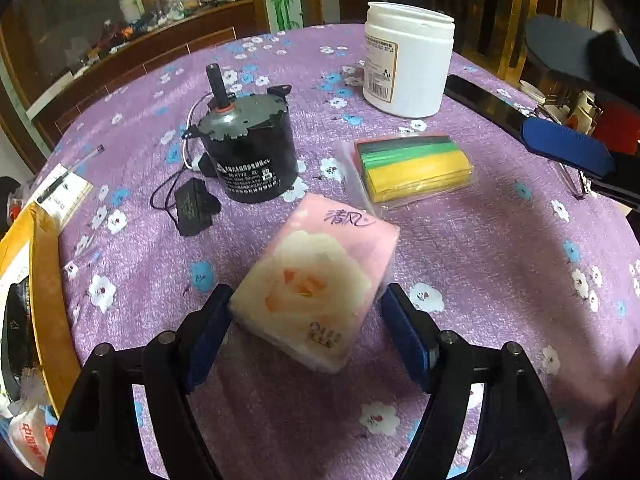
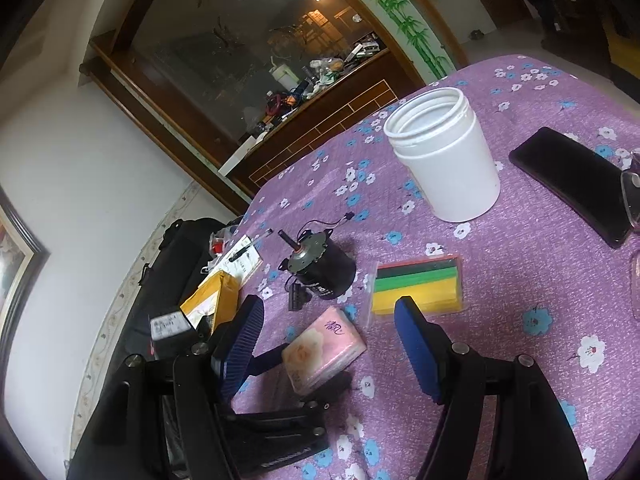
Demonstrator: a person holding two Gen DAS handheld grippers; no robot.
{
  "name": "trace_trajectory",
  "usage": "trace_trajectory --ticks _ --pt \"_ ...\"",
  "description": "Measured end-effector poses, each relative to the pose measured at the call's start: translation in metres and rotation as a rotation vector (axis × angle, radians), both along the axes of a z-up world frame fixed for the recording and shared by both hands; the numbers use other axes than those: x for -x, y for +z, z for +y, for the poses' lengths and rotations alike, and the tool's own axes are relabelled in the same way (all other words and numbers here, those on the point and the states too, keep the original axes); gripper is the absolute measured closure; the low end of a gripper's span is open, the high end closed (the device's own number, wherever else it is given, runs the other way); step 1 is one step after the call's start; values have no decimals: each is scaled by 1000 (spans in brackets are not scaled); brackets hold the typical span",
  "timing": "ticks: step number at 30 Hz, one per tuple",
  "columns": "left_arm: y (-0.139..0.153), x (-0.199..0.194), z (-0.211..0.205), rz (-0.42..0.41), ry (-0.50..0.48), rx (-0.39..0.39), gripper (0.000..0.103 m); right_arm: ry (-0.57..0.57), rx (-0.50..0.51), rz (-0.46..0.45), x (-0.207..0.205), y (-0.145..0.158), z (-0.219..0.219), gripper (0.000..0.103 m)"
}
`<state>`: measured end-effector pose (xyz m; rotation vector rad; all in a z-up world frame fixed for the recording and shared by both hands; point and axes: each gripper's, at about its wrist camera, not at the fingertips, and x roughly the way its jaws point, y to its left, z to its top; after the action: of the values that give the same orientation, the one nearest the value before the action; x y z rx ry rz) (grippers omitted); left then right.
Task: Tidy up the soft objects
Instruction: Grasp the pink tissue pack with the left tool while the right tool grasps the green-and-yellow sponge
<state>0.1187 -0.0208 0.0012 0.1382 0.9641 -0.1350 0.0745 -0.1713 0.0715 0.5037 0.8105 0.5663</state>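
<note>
**Left gripper straddles the tissue pack**

We see the left gripper (image 1: 306, 304) spread wide around the pink tissue pack (image 1: 316, 276) lying flat on the purple worktop (image 1: 500, 280), pads just beside its edges. The motor (image 1: 248, 152) sits at eleven o'clock from it, the coloured strips packet (image 1: 414, 170) at one. Our right gripper (image 2: 332, 332) hovers open, empty.

I can't read the tiny words on the white plastic jar's paper label (image 1: 380, 68). The yellow cardboard box (image 1: 24, 280) is cut off at my left edge. The clear glass thing (image 2: 632, 200) is cut off too.
</note>
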Motion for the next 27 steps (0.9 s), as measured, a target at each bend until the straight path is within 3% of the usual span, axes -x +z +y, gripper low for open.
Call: trace_trajectory --ticks 2,3,6,11,16,19,23,27 --pt "1 0 7 -20 27 48 29 -5 3 4 -1 -2 0 32" --pt "2 0 10 -27 41 58 35 -7 7 6 -2 -3 0 32" --pt "3 4 19 -53 75 88 40 -16 25 8 -4 -5 0 32" --pt "23 25 35 -147 122 144 41 -58 85 -14 -10 -8 -5 32" --pt "41 34 47 -258 141 149 40 -104 158 -10 -22 -21 -11 32" --pt "41 30 58 -273 155 134 40 -96 180 26 -28 -28 -11 32" --pt "48 34 68 -275 157 215 40 -76 268 61 -41 -29 4 32" --pt "53 40 68 -299 154 240 40 -62 344 46 -71 -26 22 30"
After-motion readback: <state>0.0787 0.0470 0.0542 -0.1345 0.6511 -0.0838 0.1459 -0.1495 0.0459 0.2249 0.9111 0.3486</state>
